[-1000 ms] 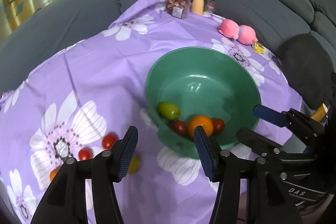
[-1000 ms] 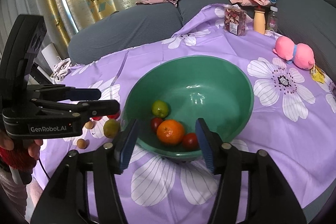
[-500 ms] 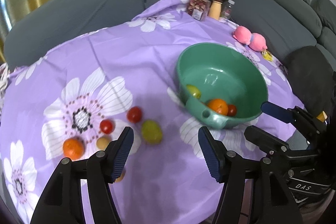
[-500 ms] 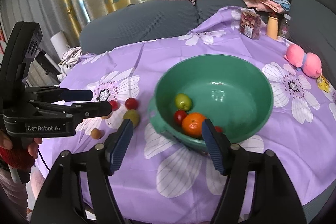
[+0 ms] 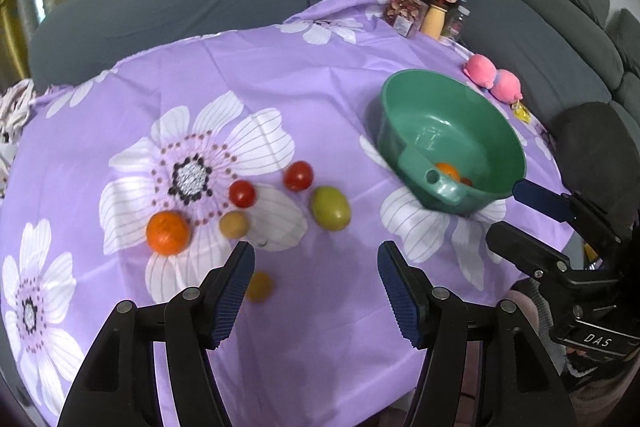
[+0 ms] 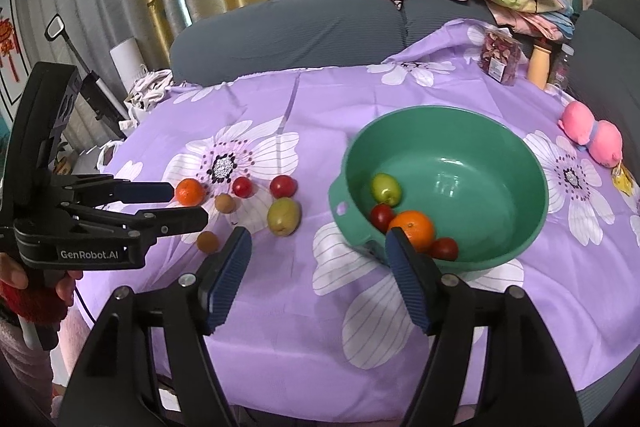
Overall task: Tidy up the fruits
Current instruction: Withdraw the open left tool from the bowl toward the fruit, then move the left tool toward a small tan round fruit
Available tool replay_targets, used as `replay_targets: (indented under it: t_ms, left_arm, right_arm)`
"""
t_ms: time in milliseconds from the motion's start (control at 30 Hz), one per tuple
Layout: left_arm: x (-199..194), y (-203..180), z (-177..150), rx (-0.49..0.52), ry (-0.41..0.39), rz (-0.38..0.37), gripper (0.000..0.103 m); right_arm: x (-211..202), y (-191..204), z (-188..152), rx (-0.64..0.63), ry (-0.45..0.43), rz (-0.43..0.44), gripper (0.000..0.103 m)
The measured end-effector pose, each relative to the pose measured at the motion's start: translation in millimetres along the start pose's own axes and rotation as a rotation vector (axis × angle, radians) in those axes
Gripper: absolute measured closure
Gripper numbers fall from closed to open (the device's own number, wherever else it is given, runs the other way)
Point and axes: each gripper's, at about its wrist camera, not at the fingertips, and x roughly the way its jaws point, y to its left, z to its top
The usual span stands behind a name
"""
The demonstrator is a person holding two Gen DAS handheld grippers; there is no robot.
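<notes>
On the purple cloth (image 5: 328, 99), right of the left gripper (image 5: 316, 291), sits the green bowl (image 5: 516, 143); both that and the right gripper (image 6: 318, 275) gape empty. Ahead of the left lies a green fruit (image 5: 330, 207), an orange (image 5: 167, 232) further left.

You have one bowl (image 6: 500, 247) right of the right gripper (image 6: 316, 259), holding four fruits: one orange (image 6: 412, 229), two tomatoes (image 6: 382, 215), one green fruit (image 6: 386, 189). Left of it, six loose fruits (image 6: 283, 215) lie on the table (image 6: 320, 347).
</notes>
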Motion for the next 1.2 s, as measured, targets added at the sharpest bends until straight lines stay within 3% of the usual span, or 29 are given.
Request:
replay_targets:
  t_ms: [1200]
  left_arm:
    - [6, 66, -39, -0.141, 0.048, -0.03, 0.039]
  right_arm:
    - [43, 75, -11, -0.139, 0.142, 0.074, 0.033]
